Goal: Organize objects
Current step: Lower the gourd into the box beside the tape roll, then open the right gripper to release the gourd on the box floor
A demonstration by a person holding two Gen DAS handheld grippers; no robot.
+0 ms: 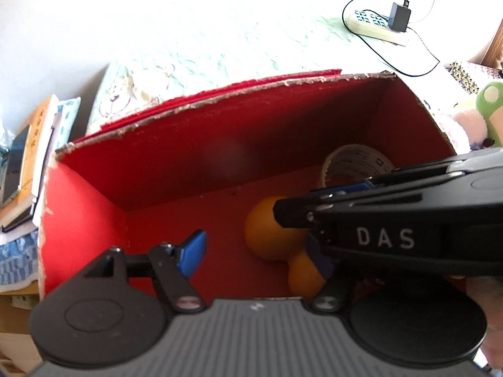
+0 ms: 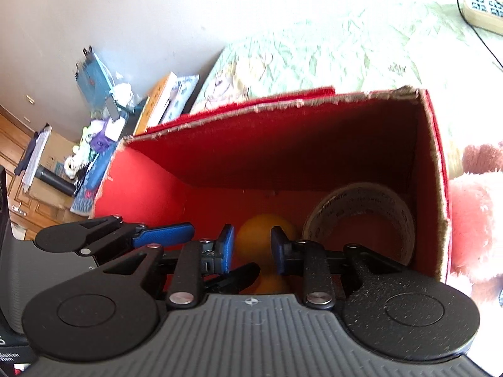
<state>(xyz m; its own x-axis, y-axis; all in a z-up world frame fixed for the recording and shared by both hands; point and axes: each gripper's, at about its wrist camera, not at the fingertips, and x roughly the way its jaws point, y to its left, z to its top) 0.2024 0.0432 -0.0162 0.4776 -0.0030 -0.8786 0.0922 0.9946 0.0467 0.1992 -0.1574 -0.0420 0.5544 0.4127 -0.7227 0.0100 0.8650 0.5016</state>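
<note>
An open red cardboard box (image 1: pixel 163 163) (image 2: pixel 220 163) stands on a pale green bedsheet. Two oranges lie on its floor, a larger one (image 1: pixel 267 232) (image 2: pixel 261 232) and a smaller one (image 1: pixel 303 278) (image 2: pixel 270 284) nearer me. A roll of tape (image 1: pixel 355 163) (image 2: pixel 361 216) leans in the right corner. My left gripper (image 1: pixel 257 257) hangs open over the oranges without touching them; the other tool covers most of its right finger. My right gripper (image 2: pixel 253 248) (image 1: pixel 294 207) reaches in from the right, its blue pads a small gap apart above the larger orange, with nothing pinched.
A power strip (image 1: pixel 377 22) (image 2: pixel 484 12) with a black charger and cable lies far back on the sheet. Stacked books (image 1: pixel 28 157) (image 2: pixel 157 103) sit to the box's left. Plush toys, green (image 1: pixel 490 106) and pink (image 2: pixel 471 220), crowd its right side.
</note>
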